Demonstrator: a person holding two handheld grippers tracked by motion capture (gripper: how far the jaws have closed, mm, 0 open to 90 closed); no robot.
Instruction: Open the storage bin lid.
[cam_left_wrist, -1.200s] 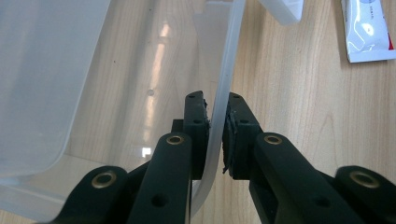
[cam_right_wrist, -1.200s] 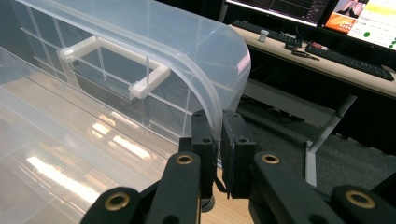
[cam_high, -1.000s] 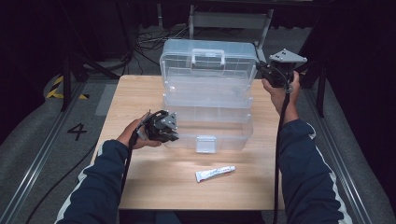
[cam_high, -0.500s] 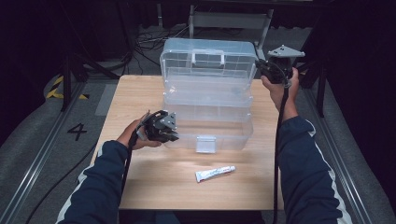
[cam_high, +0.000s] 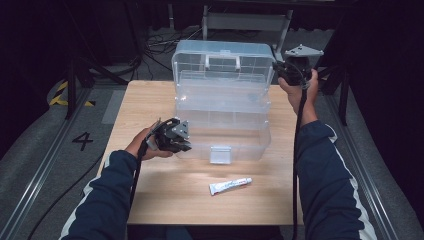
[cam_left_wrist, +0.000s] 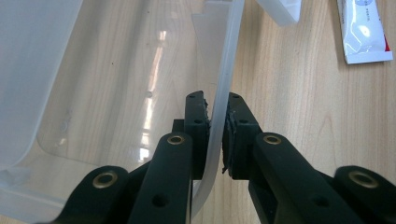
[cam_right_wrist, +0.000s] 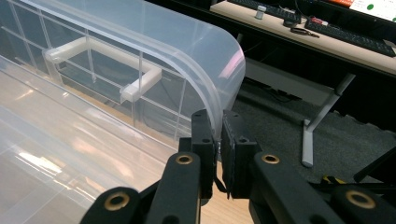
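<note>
— What do the left tongs (cam_left_wrist: 215, 135) hold?
— They are clamped on the front wall of the clear box (cam_high: 225, 135). The right tongs (cam_right_wrist: 218, 140) are clamped on the corner of its raised lid (cam_high: 222, 60).
— Where does the box stand?
— On the wooden surface (cam_high: 150, 190), open. A white tube (cam_high: 230, 186) lies before it; its print is too small to read.
— Other writing?
— A "4" (cam_high: 82, 141) on the floor.

The open clear box (cam_high: 222, 117) stood across the middle of the table (cam_high: 150, 100) and blocked any straight way from my left side to my right. Its raised lid (cam_high: 222, 62) walled off the far edge. In front of the box the wood lay open, with just a small tube (cam_high: 230, 186) in the way. Left of the box there was bare board to pass over.
</note>
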